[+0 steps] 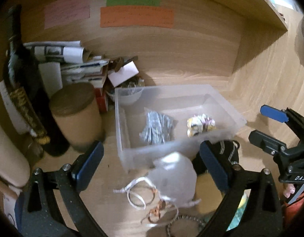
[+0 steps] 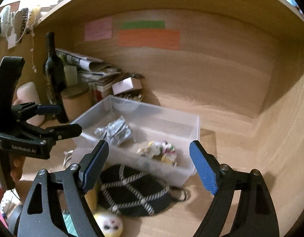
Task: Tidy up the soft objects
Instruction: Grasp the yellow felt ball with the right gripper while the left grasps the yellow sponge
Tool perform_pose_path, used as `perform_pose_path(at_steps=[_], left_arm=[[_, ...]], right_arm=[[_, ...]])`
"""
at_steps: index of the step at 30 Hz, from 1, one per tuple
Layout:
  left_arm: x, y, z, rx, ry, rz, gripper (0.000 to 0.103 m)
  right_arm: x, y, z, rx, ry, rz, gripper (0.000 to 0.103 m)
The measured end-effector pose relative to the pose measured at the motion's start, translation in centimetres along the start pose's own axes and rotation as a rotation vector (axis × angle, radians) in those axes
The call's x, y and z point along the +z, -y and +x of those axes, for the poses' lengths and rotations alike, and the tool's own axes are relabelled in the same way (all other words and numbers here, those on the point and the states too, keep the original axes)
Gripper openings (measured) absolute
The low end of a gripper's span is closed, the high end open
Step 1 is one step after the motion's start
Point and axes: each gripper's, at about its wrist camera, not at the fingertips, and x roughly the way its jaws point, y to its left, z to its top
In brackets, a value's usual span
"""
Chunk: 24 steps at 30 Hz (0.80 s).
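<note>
While both grippers hover over the desk (image 2: 230,102), the left gripper (image 1: 152,162) has its jaws spread wide, gripping nothing, above a clear pouch (image 1: 173,177) with white cords lying just in front of the bin (image 1: 226,102). The right gripper (image 2: 150,164) is likewise spread wide and empty, above a black knit hat (image 2: 132,191) that lies against the bin's near wall. Inside the bin lie a grey bundle (image 2: 114,131) and a multicoloured bundle (image 2: 161,151), apart. A bottle (image 2: 53,67) and a cardboard tube (image 2: 77,102) stand left of the bin.
</note>
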Motion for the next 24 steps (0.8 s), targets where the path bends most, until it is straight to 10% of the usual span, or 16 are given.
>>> perform_pose_path(at_steps=[10, 17, 24], left_arm=[[-5.1, 2.1, -2.7, -0.008, 0.027, 0.032, 0.097], [-7.6, 3.9, -2.5, -0.088, -0.039, 0.032, 0.071], [-8.5, 5.4, -1.0, -0.169, -0.109, 0.043, 0.045]], right_arm=[[-5.2, -1.6, -0.3, 0.053, -0.082, 0.034, 0.082], [-8.3, -2.1, 0.1, 0.117, -0.148, 0.091, 0.080], [-9.9, -2.8, 0.8, 0.144, -0.196, 0.081, 0.054]])
